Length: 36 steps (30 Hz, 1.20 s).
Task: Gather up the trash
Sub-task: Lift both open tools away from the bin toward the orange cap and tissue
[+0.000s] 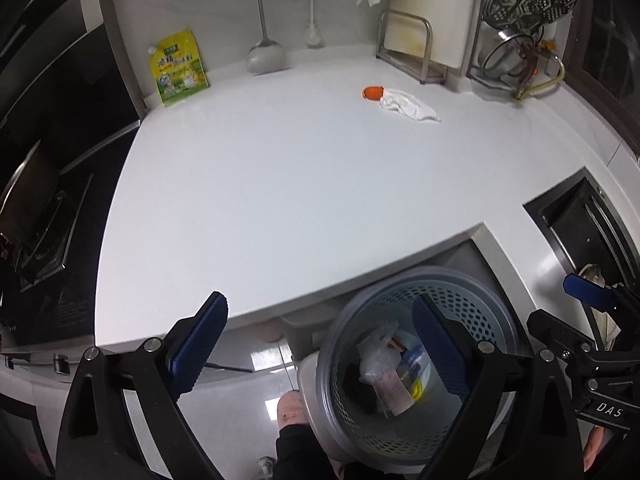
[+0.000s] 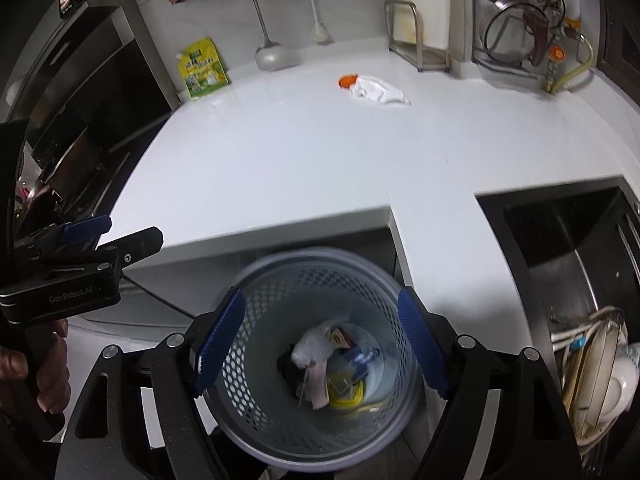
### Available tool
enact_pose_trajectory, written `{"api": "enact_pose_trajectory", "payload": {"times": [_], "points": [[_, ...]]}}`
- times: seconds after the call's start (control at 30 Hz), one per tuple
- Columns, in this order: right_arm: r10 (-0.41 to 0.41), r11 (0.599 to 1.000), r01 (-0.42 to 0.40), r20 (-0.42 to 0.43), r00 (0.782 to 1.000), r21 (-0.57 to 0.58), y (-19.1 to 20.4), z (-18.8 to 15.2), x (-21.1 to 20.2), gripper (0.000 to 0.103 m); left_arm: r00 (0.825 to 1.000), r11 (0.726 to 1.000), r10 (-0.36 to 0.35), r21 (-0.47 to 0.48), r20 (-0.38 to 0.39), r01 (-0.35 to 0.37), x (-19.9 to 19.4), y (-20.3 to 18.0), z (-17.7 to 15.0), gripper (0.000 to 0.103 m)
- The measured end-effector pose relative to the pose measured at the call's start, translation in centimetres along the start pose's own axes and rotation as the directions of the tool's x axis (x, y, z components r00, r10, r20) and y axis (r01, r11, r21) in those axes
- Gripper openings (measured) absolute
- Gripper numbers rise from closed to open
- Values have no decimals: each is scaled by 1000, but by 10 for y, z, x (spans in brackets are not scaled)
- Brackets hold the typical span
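Taking the waste basket point(image 2: 316, 364) below the counter edge as my mark: up and to its left, against the wall, stands the yellow pouch point(image 2: 203, 68), which I could grab by mistake though it may not be trash. My left gripper point(image 1: 320, 350) hangs wide apart and empty, overlapping the basket's left rim. My right gripper point(image 2: 322, 340) gapes empty straight above the basket's mouth. Beyond the basket, far across the counter point(image 2: 304, 152), lie the orange scrap point(image 2: 347, 80) and crumpled white tissue point(image 2: 378, 90), touching; pinching one may drag or drop the other.
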State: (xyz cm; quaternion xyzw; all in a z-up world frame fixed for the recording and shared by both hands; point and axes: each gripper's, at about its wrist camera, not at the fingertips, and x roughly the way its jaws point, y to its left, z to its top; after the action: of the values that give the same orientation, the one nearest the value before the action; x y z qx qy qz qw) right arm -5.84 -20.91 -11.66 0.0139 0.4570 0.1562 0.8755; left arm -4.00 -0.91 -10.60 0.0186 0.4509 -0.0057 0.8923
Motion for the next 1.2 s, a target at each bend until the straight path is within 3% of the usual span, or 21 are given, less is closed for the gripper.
{"api": "enact_pose_trajectory", "payload": {"times": [0.67,1.2], "points": [[-50,999,49,93,994,7,5,83,19,80,992,1000,-14,-5,123,15,0,39,79,96],[-165,984,155,119,979,87,-32,147,81,80,986,997,-78,35,146,73,78,50,159,96]]}}
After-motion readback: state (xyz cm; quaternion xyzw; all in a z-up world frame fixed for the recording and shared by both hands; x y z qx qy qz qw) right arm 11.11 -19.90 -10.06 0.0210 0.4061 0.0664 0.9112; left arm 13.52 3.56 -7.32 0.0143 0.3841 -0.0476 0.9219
